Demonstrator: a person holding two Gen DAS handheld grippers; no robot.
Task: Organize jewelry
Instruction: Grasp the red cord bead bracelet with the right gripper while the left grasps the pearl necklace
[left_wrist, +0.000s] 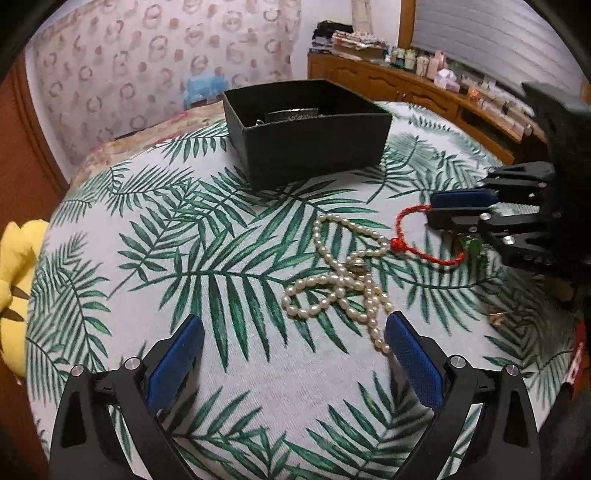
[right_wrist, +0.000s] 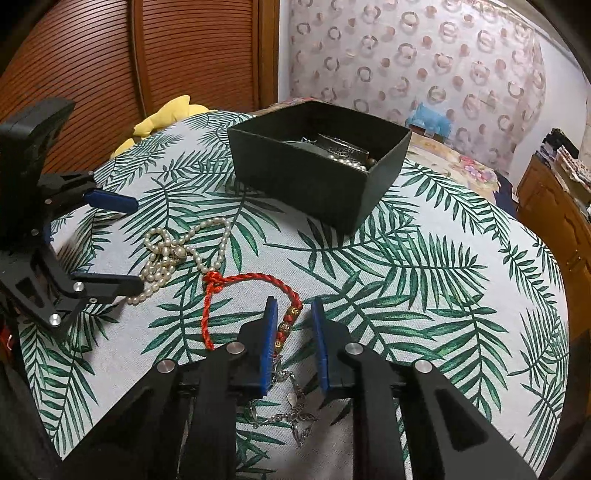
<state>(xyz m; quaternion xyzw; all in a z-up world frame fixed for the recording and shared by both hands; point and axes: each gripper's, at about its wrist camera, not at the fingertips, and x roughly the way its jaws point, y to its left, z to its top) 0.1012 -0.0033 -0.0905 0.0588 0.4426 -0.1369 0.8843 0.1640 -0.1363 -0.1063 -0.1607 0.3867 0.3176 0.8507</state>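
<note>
Your right gripper (right_wrist: 293, 325) has nearly closed around the beaded stretch of the limp, light red cord bracelet (right_wrist: 236, 291) lying nearer you than the black box (right_wrist: 295, 173); pinch the beads, not slack cord.

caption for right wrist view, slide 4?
Right gripper straddles beaded red cord bracelet; pearl necklace and black box beyond.

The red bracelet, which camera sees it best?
The right wrist view: the red bracelet shows its whole loop and beads between the right gripper. The left wrist view shows part of it, the rest behind that gripper.
</note>
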